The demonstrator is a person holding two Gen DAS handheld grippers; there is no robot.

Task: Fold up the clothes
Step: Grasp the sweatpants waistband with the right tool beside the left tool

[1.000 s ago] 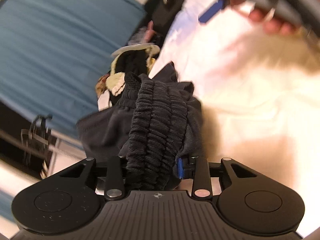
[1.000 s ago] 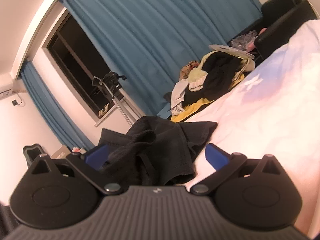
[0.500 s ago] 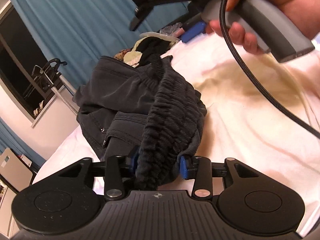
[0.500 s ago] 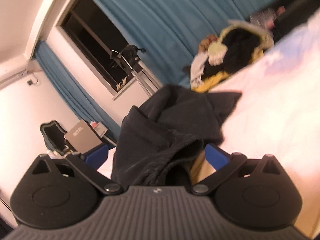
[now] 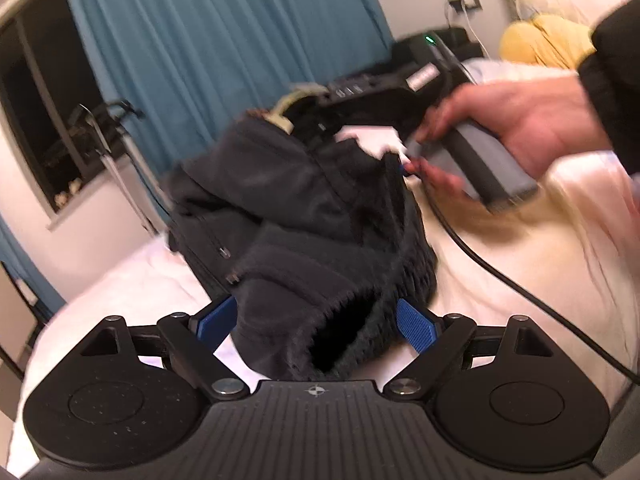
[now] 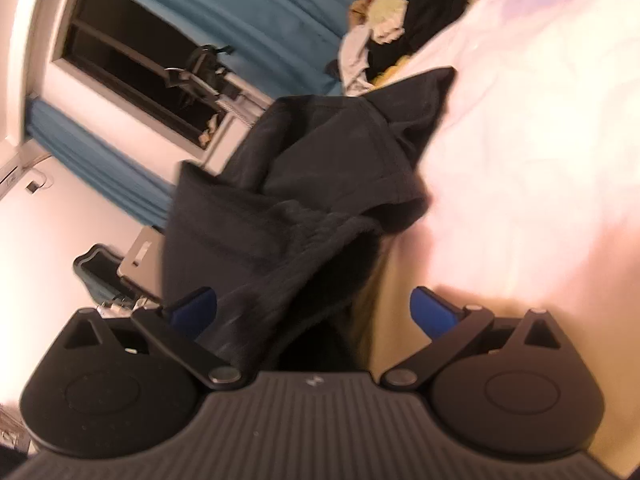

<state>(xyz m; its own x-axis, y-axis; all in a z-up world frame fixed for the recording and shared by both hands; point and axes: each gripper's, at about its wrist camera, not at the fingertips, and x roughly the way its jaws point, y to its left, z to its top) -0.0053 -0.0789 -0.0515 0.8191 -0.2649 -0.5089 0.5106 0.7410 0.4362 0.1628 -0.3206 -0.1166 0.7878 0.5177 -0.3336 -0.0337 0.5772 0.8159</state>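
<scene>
Plainly both tools, left tool (image 5: 316, 322) and right tool (image 6: 314, 312), gape around dark shorts (image 5: 304, 216); no readable writing.

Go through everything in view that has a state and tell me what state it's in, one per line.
Left tool: open, dark shorts lying loose between its fingers.
Right tool: open, fabric draped between its fingers.
Dark shorts: bunched, unfolded, on the bed.
Clothes pile: heaped, unfolded.
Curtain: drawn beside the window.
</scene>
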